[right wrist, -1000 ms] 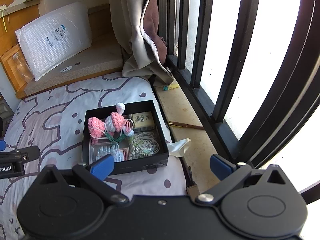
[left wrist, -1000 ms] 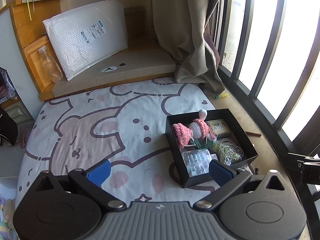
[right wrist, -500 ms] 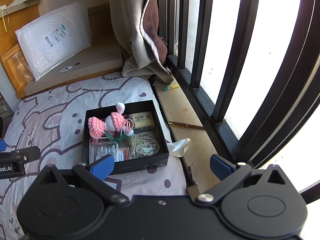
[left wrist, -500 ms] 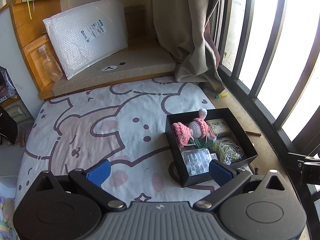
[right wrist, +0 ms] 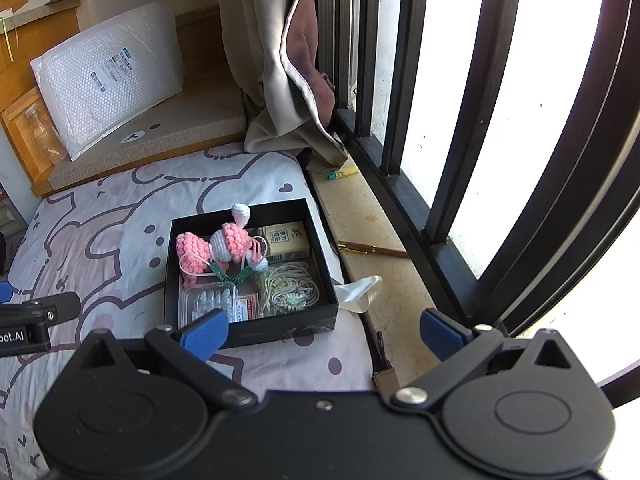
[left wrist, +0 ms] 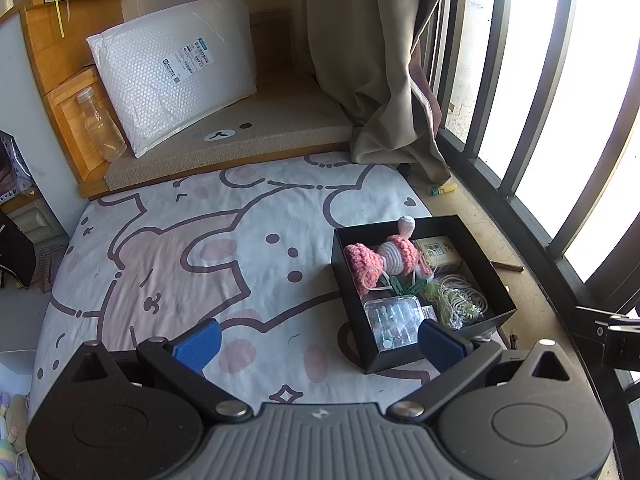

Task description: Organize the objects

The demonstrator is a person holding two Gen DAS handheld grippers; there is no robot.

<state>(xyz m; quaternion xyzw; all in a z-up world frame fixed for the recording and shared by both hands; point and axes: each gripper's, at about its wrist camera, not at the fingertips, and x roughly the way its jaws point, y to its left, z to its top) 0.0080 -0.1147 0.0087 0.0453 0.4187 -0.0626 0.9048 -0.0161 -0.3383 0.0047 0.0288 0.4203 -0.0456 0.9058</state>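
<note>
A black open box (left wrist: 490,264) (right wrist: 320,256) sits on the cartoon-print bed sheet (left wrist: 200,248) near the window side. It holds a pink and white crochet toy (left wrist: 384,256) (right wrist: 220,242), a clear plastic case (left wrist: 394,316) (right wrist: 208,302), a coiled cord (left wrist: 460,300) (right wrist: 290,284), a small beige carton (left wrist: 438,250) (right wrist: 286,236) and green clips. My left gripper (left wrist: 320,340) is open and empty, hovering short of the box. My right gripper (right wrist: 324,332) is open and empty, above the box's near edge and the sill.
A stone sill (right wrist: 360,220) runs right of the bed, with a brown pen (right wrist: 372,249), a white crumpled piece (right wrist: 358,290) and a yellow-green marker (right wrist: 342,174). Black window bars (right wrist: 404,80) and a beige curtain (right wrist: 276,60) stand behind. A bubble-wrap mailer (left wrist: 176,72) leans at the back.
</note>
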